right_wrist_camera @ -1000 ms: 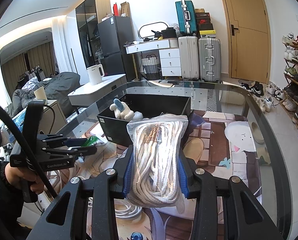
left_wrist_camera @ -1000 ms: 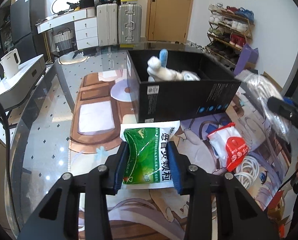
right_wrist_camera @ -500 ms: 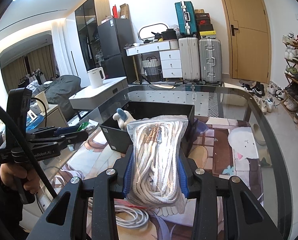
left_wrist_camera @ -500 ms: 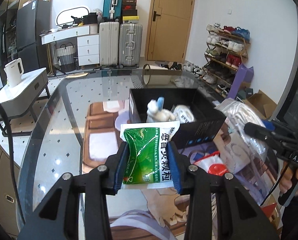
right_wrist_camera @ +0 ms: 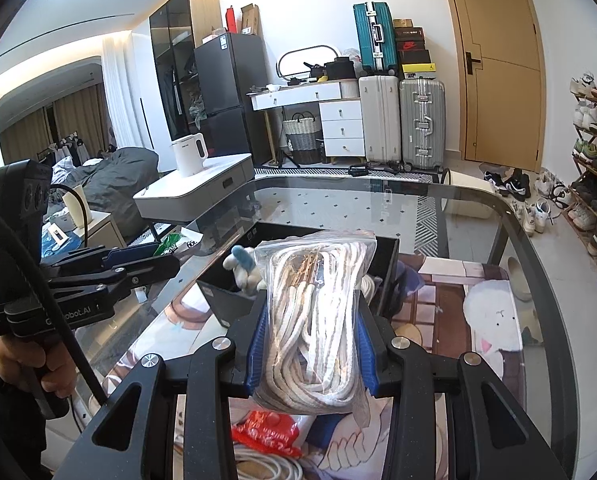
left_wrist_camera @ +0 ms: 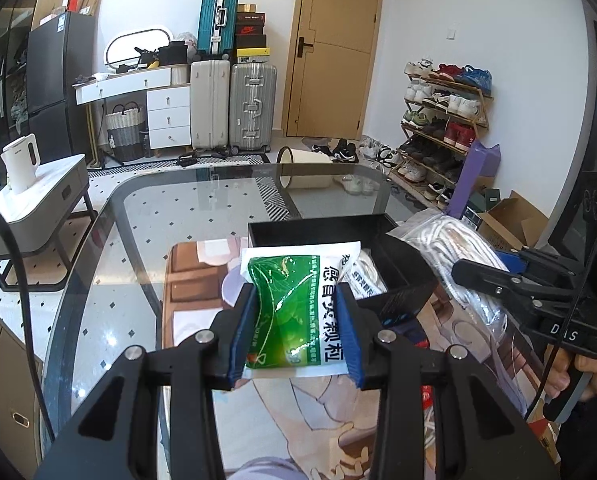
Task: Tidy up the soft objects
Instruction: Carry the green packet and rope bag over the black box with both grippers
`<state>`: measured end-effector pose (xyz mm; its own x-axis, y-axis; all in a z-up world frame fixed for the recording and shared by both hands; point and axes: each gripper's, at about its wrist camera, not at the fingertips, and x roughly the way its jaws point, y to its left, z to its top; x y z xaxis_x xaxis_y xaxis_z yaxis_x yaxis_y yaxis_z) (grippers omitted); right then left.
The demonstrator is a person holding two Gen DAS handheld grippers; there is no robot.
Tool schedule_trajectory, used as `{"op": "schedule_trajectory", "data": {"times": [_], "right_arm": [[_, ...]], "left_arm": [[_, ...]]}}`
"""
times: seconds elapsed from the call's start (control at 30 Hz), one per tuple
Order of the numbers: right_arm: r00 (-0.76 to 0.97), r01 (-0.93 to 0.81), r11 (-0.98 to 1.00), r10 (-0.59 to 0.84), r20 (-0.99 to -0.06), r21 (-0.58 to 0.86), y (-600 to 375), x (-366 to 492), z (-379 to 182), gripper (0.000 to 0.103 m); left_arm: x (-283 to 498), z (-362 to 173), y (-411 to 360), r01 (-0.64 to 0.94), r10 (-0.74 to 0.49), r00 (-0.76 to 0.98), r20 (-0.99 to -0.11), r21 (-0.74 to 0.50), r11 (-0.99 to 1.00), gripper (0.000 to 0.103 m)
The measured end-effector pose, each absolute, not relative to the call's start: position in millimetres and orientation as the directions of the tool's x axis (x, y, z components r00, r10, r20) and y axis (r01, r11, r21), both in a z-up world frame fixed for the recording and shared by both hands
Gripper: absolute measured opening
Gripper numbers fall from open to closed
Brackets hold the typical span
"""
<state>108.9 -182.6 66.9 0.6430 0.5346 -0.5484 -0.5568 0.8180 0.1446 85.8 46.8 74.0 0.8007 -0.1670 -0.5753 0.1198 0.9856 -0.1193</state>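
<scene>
Each black plastic left gripper [left_wrist_camera: 294,330] and right gripper [right_wrist_camera: 312,350] has blue ridged pads [left_wrist_camera: 242,332], round silver screws [left_wrist_camera: 204,336], a thick black cable [right_wrist_camera: 38,280] and white letters. Bare-skinned hands [right_wrist_camera: 26,364] show.

Glossy green-and-white plastic sachet [left_wrist_camera: 294,316] with dark printed characters; clear plastic bag of cream-white coiled rope [right_wrist_camera: 318,320]; matte black open cardboard box [left_wrist_camera: 402,264]; blue-padded black claws.
</scene>
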Motion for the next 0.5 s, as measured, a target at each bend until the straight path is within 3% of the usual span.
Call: {"op": "schedule_trajectory", "data": {"times": [0.5], "right_arm": [[0.612, -0.559, 0.817, 0.522, -0.594, 0.143, -163.3, 148.4, 66.1, 0.038]], "left_arm": [[128.5, 72.8, 36.4, 0.138, -0.176, 0.792, -0.584, -0.111, 0.984, 0.038]]}}
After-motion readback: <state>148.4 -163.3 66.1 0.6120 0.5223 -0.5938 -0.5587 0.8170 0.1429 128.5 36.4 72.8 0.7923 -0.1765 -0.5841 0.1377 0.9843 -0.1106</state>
